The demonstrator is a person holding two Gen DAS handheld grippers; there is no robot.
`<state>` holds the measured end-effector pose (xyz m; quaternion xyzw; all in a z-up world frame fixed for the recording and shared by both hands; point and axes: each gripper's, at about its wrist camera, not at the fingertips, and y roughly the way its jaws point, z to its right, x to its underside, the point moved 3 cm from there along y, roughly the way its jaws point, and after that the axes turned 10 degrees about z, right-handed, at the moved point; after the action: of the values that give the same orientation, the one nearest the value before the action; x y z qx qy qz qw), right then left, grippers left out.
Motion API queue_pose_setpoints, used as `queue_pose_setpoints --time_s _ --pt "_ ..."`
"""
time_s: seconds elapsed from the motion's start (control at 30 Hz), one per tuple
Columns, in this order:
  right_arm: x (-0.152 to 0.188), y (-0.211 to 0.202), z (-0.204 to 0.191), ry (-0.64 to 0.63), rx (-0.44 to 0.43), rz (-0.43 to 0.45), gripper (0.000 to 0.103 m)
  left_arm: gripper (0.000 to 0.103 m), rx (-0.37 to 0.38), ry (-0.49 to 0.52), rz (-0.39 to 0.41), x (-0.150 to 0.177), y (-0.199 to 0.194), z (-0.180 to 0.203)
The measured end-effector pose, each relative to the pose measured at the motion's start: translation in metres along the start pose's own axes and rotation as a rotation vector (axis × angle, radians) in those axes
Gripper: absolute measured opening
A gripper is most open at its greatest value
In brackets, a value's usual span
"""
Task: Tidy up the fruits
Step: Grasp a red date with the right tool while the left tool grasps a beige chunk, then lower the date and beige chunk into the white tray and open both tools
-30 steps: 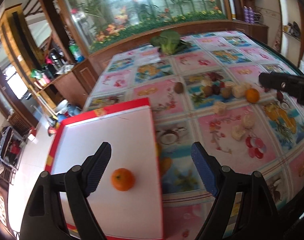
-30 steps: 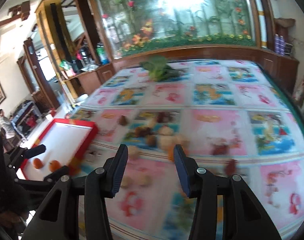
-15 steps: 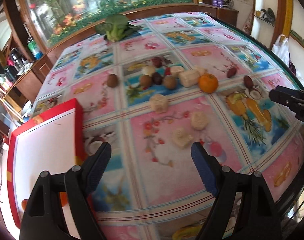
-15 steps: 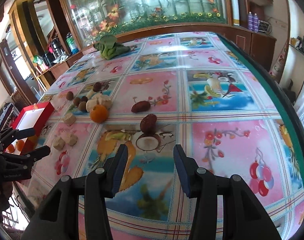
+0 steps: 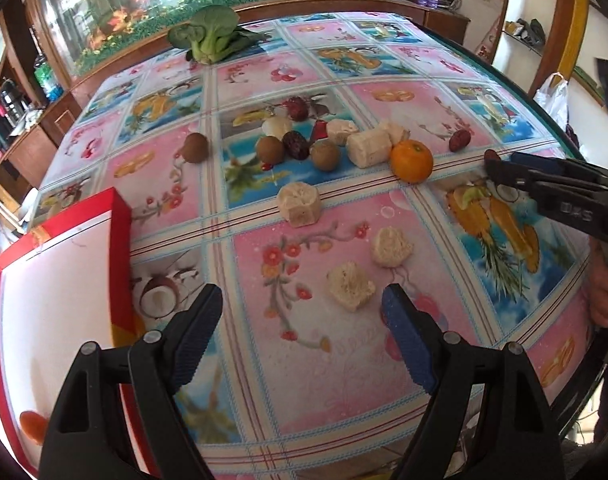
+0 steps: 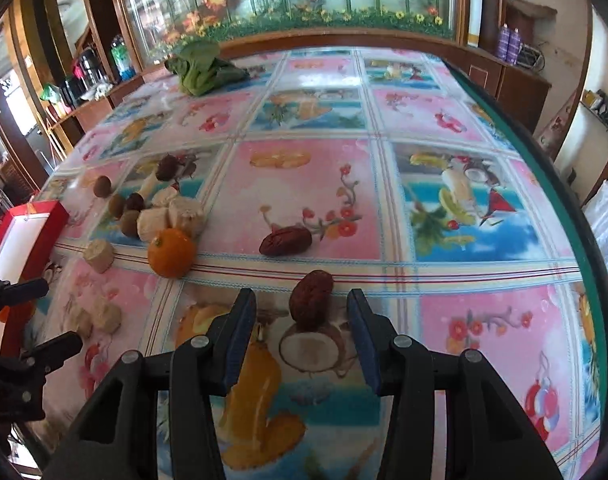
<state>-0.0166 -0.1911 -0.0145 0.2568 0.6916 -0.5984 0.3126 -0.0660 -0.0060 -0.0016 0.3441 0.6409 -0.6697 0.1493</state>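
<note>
A red-rimmed white tray point(image 5: 55, 280) sits at the table's left, with an orange point(image 5: 33, 422) inside near its front. Another orange point(image 5: 411, 160) lies among brown fruits, red dates and pale cake blocks mid-table. My left gripper point(image 5: 301, 316) is open and empty, close to a pale block point(image 5: 350, 286). My right gripper point(image 6: 301, 320) is open with a red date point(image 6: 310, 304) between its fingertips, not clamped. A second date point(image 6: 285, 241) lies just beyond. The orange also shows in the right wrist view point(image 6: 171, 253).
A leafy green vegetable point(image 5: 209, 40) lies at the table's far side by the aquarium wall. The table's green edge point(image 6: 560, 200) runs along the right. Wooden cabinets stand at the left and the far right.
My left gripper swung right from over the tray to the fruit spread. My right gripper moved right and forward until the red date sits between its open fingers.
</note>
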Motion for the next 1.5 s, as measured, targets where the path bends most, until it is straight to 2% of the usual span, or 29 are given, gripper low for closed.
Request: queue_pose_setpoints --time_s 0.17,0.23,0.43,0.5,0.6,0.77,0.93,1.03,1.2,1.5 --pt "0.001 0.000 0.004 -0.002 0.039 0.018 0.027 0.082 0.044 -0.010 -0.017 -0.002 0.008 0.004" --pt "0.001 -0.001 0.006 0.000 0.046 0.025 0.023 0.068 0.066 -0.008 -0.021 -0.001 0.011 0.007" --pt "0.000 -0.002 0.008 0.033 0.037 0.042 0.019 0.052 0.097 0.014 0.000 -0.002 0.011 0.012" --pt "0.001 -0.003 0.007 0.042 0.016 0.042 0.019 0.037 0.099 0.015 0.009 -0.003 0.009 0.013" --pt "0.002 -0.004 0.005 0.059 0.005 0.038 0.019 0.029 0.106 0.022 0.016 -0.002 0.008 0.015" --pt "0.005 -0.009 0.003 0.117 -0.056 0.008 0.019 0.028 0.138 0.004 0.018 0.002 0.002 0.014" --pt "-0.004 -0.023 -0.020 0.127 -0.137 0.023 0.019 0.028 0.149 -0.032 0.076 0.005 -0.025 0.004" --pt "-0.012 -0.032 -0.043 0.109 -0.202 0.039 0.018 0.028 0.119 -0.041 0.139 0.008 -0.050 -0.010" --pt "-0.021 -0.032 -0.101 0.047 -0.308 0.035 0.018 0.028 0.042 -0.133 0.195 0.021 -0.082 -0.064" --pt "-0.037 -0.008 -0.251 -0.128 -0.517 0.007 0.018 0.028 -0.224 -0.309 0.215 0.054 -0.108 -0.186"
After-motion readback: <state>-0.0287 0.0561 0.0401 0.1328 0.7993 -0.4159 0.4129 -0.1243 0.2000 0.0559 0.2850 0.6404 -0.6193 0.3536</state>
